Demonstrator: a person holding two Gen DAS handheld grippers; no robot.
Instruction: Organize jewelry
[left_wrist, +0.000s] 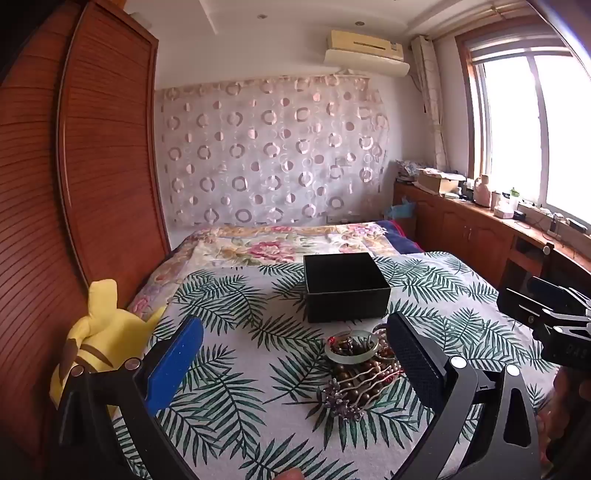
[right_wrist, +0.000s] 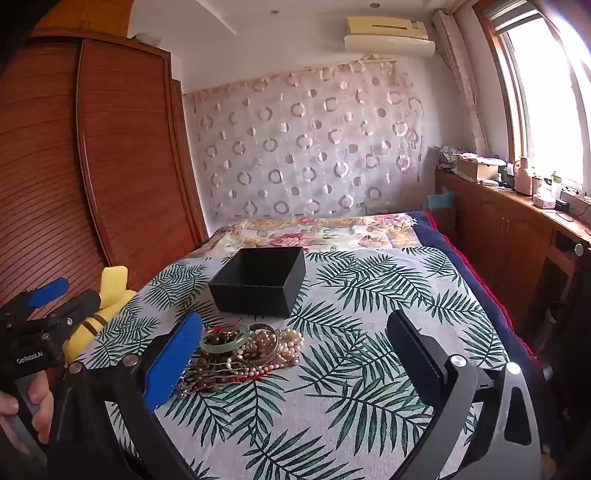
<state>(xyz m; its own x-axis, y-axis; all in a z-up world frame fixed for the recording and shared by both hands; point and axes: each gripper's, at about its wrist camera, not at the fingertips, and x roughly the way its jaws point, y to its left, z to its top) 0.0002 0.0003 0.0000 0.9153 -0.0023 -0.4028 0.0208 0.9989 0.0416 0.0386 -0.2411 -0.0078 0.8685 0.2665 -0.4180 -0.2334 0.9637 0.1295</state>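
A yellow plush toy (left_wrist: 99, 332) lies at the bed's (left_wrist: 236, 369) left edge. The left claw (left_wrist: 295, 354) gapes fully wide, empty, hovering near the jewelry pile (left_wrist: 354, 369). The pile sits on the leaf-print bedspread, just in front of the open black box (left_wrist: 345, 286). The right claw (right_wrist: 295, 354) hangs equally wide, holding nothing, pile beside its blue finger.

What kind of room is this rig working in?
A home bedroom, most likely: a bed with a floral quilt, a tall wooden wardrobe beside it, and a wall air conditioner near the window.
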